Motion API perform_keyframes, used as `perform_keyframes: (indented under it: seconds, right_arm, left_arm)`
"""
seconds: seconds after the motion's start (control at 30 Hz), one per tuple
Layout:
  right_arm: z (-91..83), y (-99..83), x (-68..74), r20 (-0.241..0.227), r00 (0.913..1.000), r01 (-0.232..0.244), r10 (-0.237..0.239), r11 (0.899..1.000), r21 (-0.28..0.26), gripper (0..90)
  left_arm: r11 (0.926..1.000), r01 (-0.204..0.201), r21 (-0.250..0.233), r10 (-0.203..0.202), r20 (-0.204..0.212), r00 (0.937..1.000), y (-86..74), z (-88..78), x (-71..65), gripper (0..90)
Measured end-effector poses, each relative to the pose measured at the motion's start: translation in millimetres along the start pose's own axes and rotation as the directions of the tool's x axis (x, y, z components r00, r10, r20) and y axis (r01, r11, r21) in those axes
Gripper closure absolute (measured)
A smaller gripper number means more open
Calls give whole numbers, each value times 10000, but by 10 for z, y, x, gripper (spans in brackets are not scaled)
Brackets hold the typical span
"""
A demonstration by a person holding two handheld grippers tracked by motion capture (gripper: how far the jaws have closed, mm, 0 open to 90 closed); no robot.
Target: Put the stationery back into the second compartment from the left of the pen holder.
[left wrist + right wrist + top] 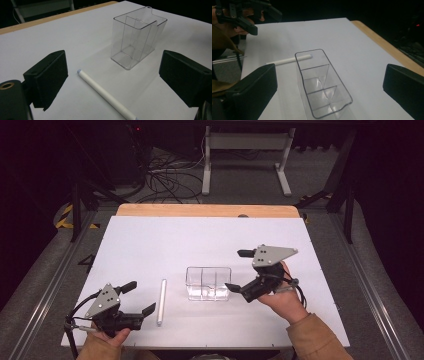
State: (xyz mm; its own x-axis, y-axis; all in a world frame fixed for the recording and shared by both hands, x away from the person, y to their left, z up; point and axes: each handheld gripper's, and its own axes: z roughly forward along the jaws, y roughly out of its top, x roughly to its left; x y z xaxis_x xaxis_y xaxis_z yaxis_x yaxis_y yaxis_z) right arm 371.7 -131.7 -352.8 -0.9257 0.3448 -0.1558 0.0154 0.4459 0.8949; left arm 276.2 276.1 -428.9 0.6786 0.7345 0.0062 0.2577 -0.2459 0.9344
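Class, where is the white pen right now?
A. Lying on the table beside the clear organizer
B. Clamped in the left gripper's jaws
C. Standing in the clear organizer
A: the white pen lies flat on the table, apart from the empty clear organizer.

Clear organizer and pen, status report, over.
Left gripper open beside white pen. Right gripper open, empty, by clear organizer. Organizer upright, compartments empty. Nothing between pen and organizer.
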Motion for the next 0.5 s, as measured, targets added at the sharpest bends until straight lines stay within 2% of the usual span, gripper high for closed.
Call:
perform_keyframes:
  seconds: [0.1,0.17,0.3,0.5]
  right_arm:
    - [-173,-115,24,632,9979,-70,110,9980,-636,0]
    - [-265,-208,26,876,9951,-374,462,9943,-997,1]
    - [-383,-409,42,1156,9882,-890,1005,9909,-1008,5]
    - [-530,-693,34,1406,9758,-1516,1676,9814,-1175,4]
  left_arm:
    - [10000,-7,-35,6,-60,10000,15,5,2,94]
    - [10000,5,-42,-6,-90,10000,24,10,-2,98]
    - [10000,-65,-25,64,-328,9994,44,15,-15,113]
    - [9999,73,101,-70,-258,9996,94,51,2,114]
